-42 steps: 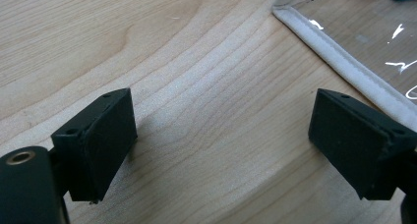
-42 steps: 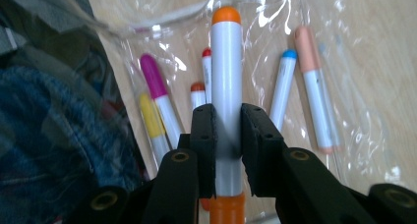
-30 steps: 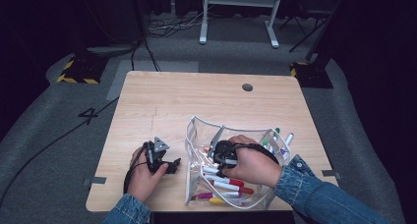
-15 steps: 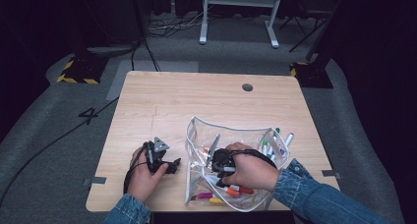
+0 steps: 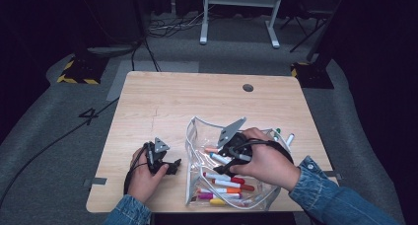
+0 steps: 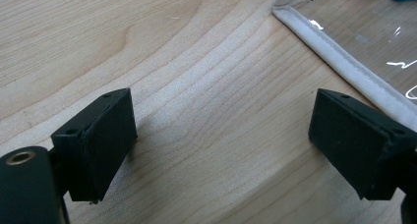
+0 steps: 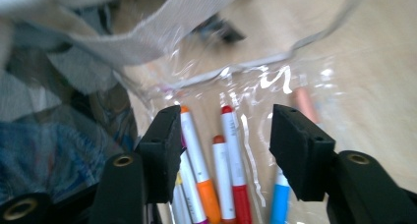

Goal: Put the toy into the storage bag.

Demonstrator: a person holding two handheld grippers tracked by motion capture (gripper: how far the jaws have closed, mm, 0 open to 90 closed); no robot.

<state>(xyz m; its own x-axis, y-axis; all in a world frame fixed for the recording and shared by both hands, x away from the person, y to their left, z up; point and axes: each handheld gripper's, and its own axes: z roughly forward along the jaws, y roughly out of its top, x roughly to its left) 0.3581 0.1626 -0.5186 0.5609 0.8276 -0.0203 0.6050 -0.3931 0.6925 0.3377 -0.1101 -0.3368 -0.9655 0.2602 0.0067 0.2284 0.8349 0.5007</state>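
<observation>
A clear pouch [image 5: 189,136] with a white zip edge lies on the wooden table [image 5: 172,101], holding several coloured markers [image 5: 224,185]. My right gripper [image 5: 224,161] hangs over the pouch's inside. Its jaws have just been opening and now stand open above orange, red and blue markers [image 7: 231,160], pressing on none. My left gripper [image 5: 173,166] rests on the table left of the pouch. It is open [image 6: 221,130] with bare wood between its jaws, and the pouch's white edge [image 6: 339,67] lies just beyond its right jaw.
A few markers [image 5: 283,136] lie at the pouch's far right side, by the right hand. A round cable hole [image 5: 248,87] sits near the table's far edge. Cables and a white stand's legs [image 5: 236,18] are on the floor beyond.
My right hand dipped toward the markers near the pouch's front, then rose and drew back. The left hand and its gripper have stayed put.
</observation>
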